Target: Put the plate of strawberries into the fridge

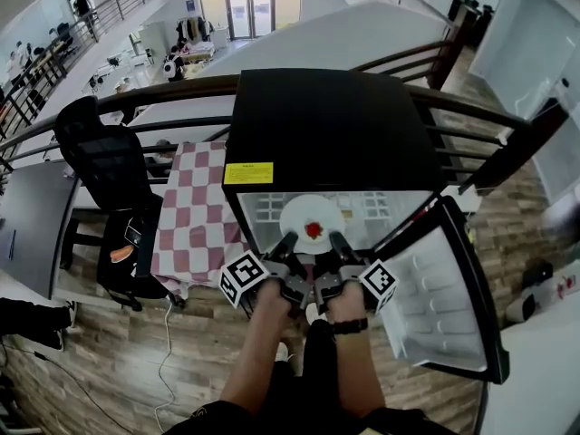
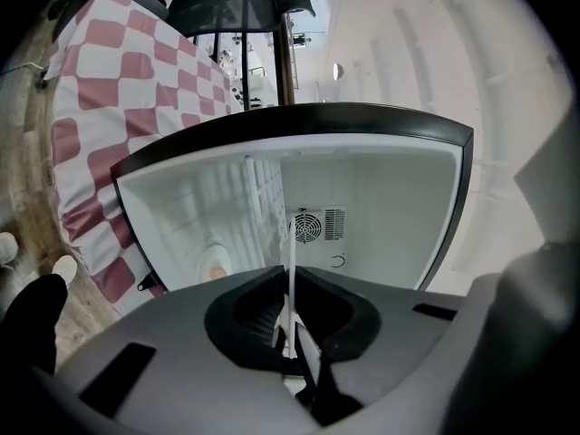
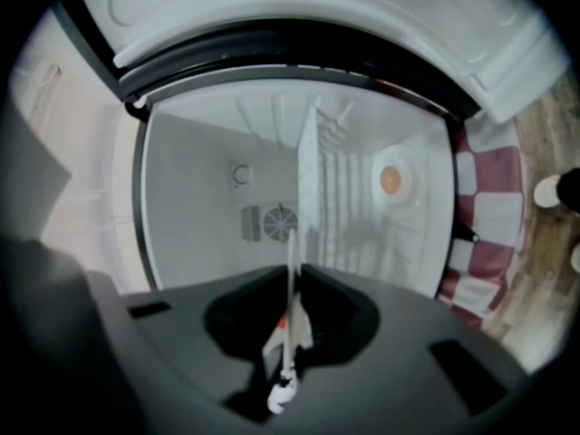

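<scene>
Left gripper (image 1: 288, 243) and right gripper (image 1: 335, 240) each pinch the plate's (image 1: 304, 214) near rim, jaws narrow; the plate, bearing one strawberry (image 1: 314, 230), sits at the open fridge's (image 1: 326, 125) mouth. The door (image 1: 435, 288) hangs open at right.

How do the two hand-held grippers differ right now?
The left hand-held gripper pinches the plate's left near rim; the right hand-held gripper its right. The right wrist wears a dark band; the left wrist is bare. Both are shut on the plate, at the open fridge.
</scene>
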`<action>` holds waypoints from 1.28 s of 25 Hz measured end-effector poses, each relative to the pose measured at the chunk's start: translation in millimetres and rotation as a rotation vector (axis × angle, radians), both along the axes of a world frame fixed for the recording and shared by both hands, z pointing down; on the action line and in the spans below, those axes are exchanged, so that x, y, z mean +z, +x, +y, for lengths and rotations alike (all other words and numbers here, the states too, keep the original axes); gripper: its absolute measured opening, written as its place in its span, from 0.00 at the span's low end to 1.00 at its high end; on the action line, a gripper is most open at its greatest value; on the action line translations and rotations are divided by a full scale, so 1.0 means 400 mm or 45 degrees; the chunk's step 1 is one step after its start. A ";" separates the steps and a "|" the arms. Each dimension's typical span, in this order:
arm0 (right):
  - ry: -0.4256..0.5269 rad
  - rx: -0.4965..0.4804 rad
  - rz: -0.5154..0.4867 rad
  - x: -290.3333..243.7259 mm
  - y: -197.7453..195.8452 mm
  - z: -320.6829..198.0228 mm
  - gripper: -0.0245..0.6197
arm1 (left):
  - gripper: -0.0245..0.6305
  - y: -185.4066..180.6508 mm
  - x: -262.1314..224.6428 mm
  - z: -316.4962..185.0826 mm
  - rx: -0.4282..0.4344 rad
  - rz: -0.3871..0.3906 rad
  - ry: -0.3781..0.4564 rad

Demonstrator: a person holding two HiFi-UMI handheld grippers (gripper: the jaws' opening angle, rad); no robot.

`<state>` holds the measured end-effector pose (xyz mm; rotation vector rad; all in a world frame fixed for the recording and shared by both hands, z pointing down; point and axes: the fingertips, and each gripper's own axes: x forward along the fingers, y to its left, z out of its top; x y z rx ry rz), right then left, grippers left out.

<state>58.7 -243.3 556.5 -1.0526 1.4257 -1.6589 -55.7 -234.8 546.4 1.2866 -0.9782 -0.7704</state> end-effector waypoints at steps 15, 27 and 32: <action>-0.026 0.004 -0.055 0.027 -0.007 -0.037 0.10 | 0.09 -0.005 0.050 -0.036 -0.035 0.039 -0.028; -0.020 0.002 -0.057 0.030 -0.003 -0.075 0.10 | 0.09 0.000 0.061 -0.075 -0.053 0.065 -0.039; -0.020 0.000 -0.065 0.032 -0.007 -0.081 0.10 | 0.09 -0.005 0.066 -0.085 -0.058 0.082 -0.049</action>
